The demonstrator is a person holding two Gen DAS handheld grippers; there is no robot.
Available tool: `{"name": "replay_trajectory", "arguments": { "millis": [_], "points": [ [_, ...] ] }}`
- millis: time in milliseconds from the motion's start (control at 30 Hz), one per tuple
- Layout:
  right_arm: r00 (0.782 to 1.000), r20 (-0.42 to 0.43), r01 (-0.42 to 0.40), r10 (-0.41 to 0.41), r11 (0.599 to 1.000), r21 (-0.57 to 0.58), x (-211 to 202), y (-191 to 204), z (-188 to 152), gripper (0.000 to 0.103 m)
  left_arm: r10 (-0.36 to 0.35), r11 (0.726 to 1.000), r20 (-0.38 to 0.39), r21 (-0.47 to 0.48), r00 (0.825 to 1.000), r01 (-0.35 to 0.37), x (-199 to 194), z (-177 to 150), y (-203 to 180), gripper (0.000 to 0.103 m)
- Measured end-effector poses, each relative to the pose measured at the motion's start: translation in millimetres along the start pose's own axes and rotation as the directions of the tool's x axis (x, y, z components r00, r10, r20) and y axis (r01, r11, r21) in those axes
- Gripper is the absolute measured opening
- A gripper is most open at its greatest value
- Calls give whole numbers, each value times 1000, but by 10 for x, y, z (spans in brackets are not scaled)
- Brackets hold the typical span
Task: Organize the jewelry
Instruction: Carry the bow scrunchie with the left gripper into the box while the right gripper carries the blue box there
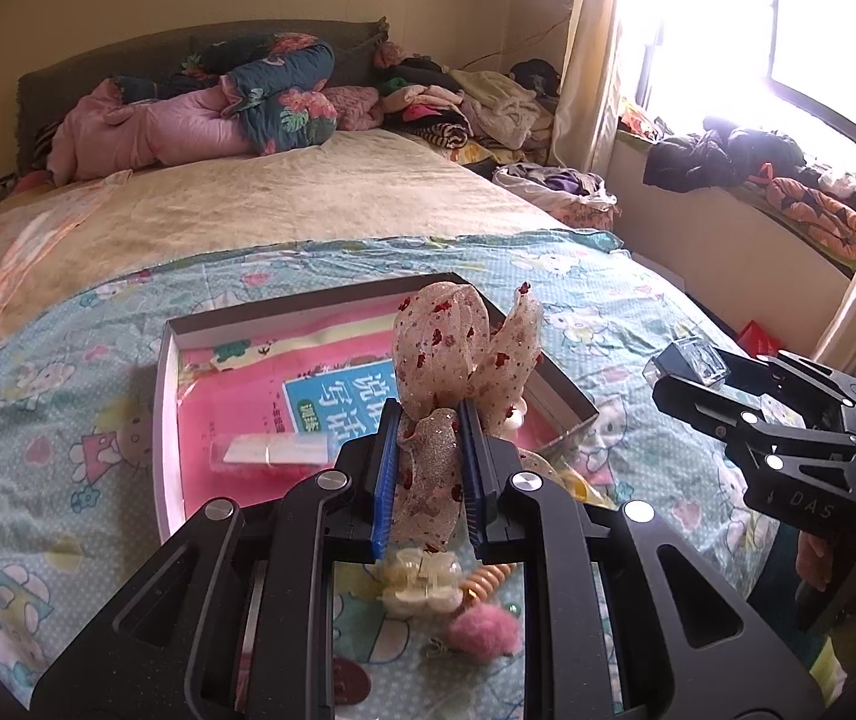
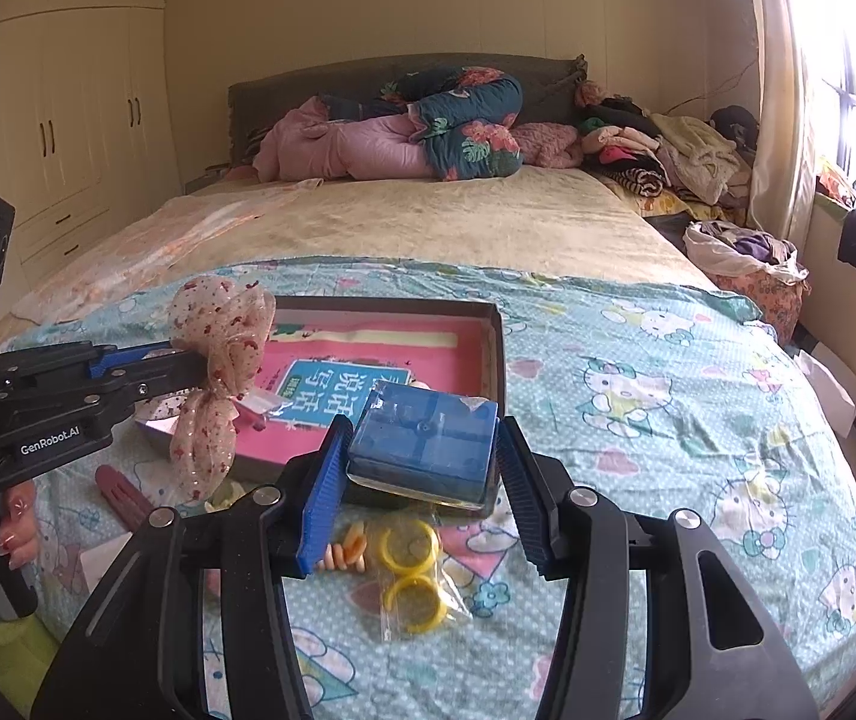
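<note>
Nearest in the left wrist view, the left tool pinches a sheer, red-flecked ribbon bow between its blue pads, gripping the lower tail so that the loops stand up ahead of the fingertips. Under it, on the cartoon-print bedspread, lie a cream claw clip, a pink pompom and a piece of orange beading, all loose and close together.

The right tool is closed on a small clear case with a dark blue lining, pads pressing its two sides, its flat top tilted toward the camera. Just below it lie a clear bag of yellow rings and some orange beads.

Just beyond both tools sits the shallow open box, lined with a pink printed sheet, its long axis running left to right across the bed. From the left tool it lies straight ahead and slightly left; from the right tool, ahead and to the left. The bow hangs over the box's near edge, so the left hand looks the nearer of the two to a drop. A small clear packet occupies the near left of the box floor; the far half appears free.

Further off, the bed is bare cream blanket up to the piled quilts; open room lies forward, while the bed's edge falls away to the right.
</note>
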State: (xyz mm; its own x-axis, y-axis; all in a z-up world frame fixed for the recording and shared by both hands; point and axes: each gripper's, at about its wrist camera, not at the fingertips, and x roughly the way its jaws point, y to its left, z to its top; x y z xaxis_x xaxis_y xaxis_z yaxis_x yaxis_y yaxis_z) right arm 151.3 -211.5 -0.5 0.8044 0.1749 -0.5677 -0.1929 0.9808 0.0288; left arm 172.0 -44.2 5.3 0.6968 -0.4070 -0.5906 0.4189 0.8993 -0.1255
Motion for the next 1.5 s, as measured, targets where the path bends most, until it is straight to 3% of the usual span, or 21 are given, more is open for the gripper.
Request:
{"name": "replay_trajectory", "arguments": {
  "millis": [567,1067,1500],
  "points": [
    [1000,-8,16,-16,1000,-16,583,-167,357,48,42,999,-61,19,997,-40,585,130,101,13],
    [995,-95,-9,5,999,-42,1317,-254,512,47,43,999,-125,-4,991,-43,967,38,249,14],
    [984,-180,-17,7,998,-56,1881,-214,482,48,47,999,-143,-11,989,-49,1011,-22,304,16]
  ]
}}
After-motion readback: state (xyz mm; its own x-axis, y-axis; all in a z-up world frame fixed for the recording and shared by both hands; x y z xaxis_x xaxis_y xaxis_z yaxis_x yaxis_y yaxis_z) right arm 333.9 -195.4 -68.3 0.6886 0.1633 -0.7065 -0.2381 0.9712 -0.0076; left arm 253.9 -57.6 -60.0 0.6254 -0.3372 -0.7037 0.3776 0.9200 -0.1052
